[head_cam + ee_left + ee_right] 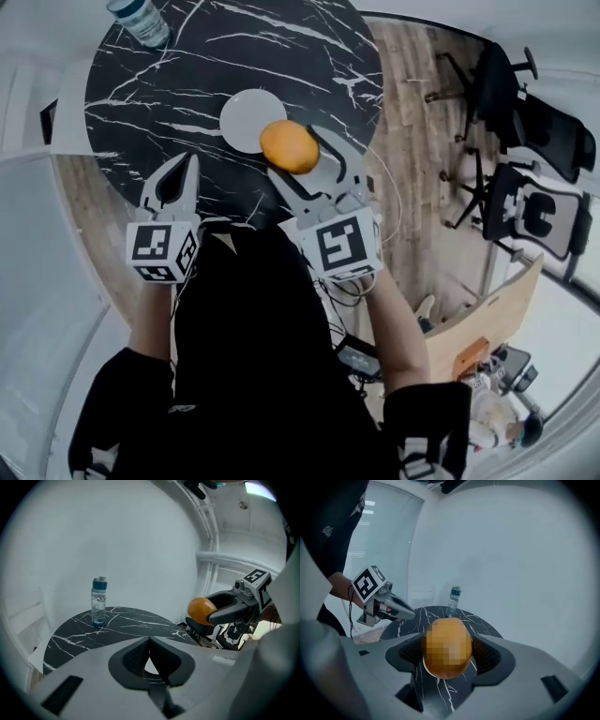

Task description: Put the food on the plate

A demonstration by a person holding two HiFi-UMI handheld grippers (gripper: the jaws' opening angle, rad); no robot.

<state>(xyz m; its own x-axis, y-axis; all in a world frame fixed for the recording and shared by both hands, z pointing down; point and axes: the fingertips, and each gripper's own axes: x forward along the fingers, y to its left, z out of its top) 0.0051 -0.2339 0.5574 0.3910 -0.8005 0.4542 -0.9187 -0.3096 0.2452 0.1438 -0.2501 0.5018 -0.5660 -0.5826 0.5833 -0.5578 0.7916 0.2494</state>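
A round orange piece of food (290,147) is clamped in my right gripper (302,157), held in the air just right of and nearer than a white plate (246,117) on the black marble table (187,84). In the right gripper view the food (447,648) fills the space between the jaws, with the plate's rim (426,667) showing under it. My left gripper (185,167) hovers over the table's near edge, left of the plate, shut and empty. Its jaw tips meet in the left gripper view (150,641), where the food (201,610) shows at the right.
A clear water bottle (139,19) stands at the table's far left edge. Black office chairs (534,131) stand on the wooden floor to the right. A wooden board (483,319) and cables lie at the lower right. A white wall curves behind the table.
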